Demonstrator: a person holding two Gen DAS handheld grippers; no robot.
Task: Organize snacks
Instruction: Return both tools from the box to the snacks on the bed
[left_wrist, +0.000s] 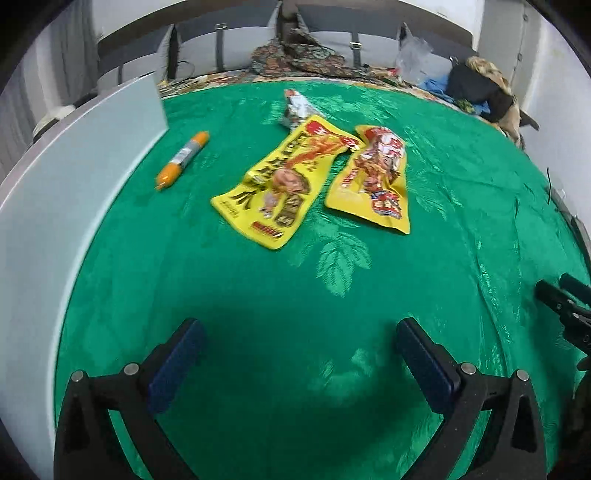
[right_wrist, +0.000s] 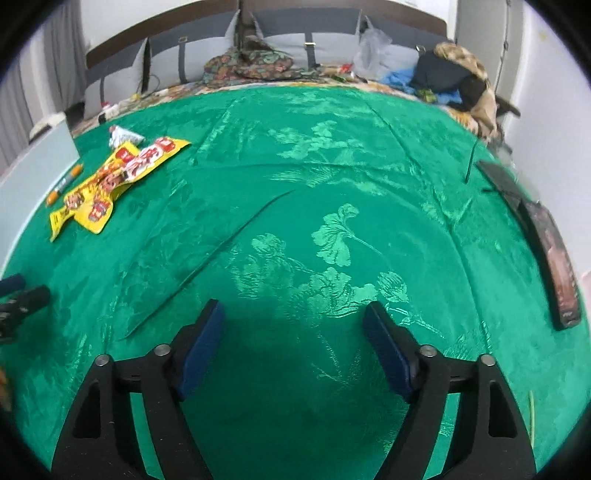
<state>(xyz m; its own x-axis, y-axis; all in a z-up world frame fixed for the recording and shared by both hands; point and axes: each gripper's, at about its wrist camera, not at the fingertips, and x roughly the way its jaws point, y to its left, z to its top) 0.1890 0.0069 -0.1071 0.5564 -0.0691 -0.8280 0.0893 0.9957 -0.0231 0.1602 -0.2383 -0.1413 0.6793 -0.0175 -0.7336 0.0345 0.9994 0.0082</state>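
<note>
Approach phase of the sorting task. The left gripper (left_wrist: 295, 339) is hanging over the green brocade cloth (left_wrist: 332, 280) with its jaws standing wide apart and nothing between its blue pads (left_wrist: 177, 365). The right gripper (right_wrist: 293, 328) is likewise gaping over bare cloth, holding nothing.

The snacks are lying untouched in a cluster ahead of the left gripper: a yellow snack pouch (left_wrist: 273, 184), a second yellow pouch (left_wrist: 373, 181) just beside it, a silver foil packet (left_wrist: 295, 110) partly tucked under the first pouch's far end, and an orange sausage stick (left_wrist: 183, 160) lying apart near the pale grey bin wall (left_wrist: 74, 177).

From the right wrist view the same cluster is sitting well off toward the far left, so the left gripper is judged the likelier one to make the first pick. That move is calling for a low, flat approach, since the pouches are lying thin against the cloth and a pad could catch the fabric.

Nothing is standing between gripper and snacks. A diagonal fold (right_wrist: 214, 258) is creasing the cloth; a dark tablet-like slab (right_wrist: 554, 251) is lying at the right edge; clothing (right_wrist: 458, 74) is heaped at the far side.
</note>
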